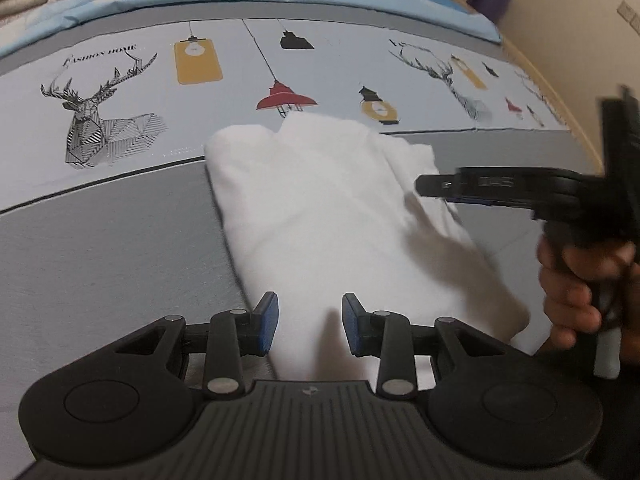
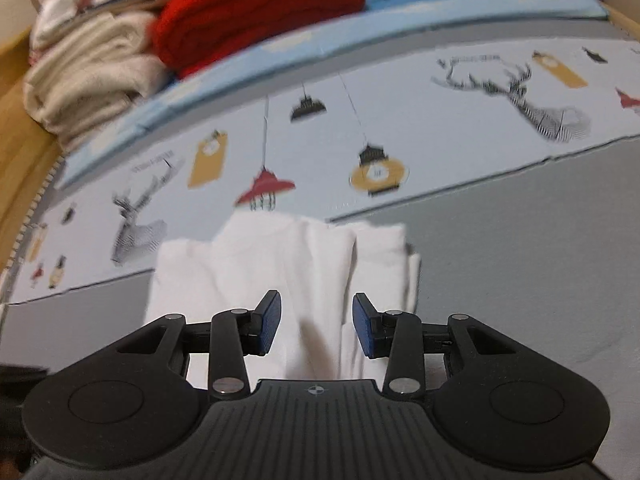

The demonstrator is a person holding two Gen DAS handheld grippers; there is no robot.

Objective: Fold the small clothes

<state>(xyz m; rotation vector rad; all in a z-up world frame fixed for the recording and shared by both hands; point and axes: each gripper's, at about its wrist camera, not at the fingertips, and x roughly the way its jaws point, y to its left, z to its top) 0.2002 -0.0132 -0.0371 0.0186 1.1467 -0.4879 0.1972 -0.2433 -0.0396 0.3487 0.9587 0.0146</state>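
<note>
White folded garment lies ahead of and under both claws on the printed bedsheet. Left gripper and right gripper hover over it, jaws parted, holding nothing, probably lining up the next fold.

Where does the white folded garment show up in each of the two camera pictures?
Left wrist view: the white garment fills the centre, running from the left gripper up toward the red lamp print.
Right wrist view: the white garment lies centre-low, just ahead of the right gripper.
Shared landmark: the red lamp print just beyond the garment's far edge.
</note>
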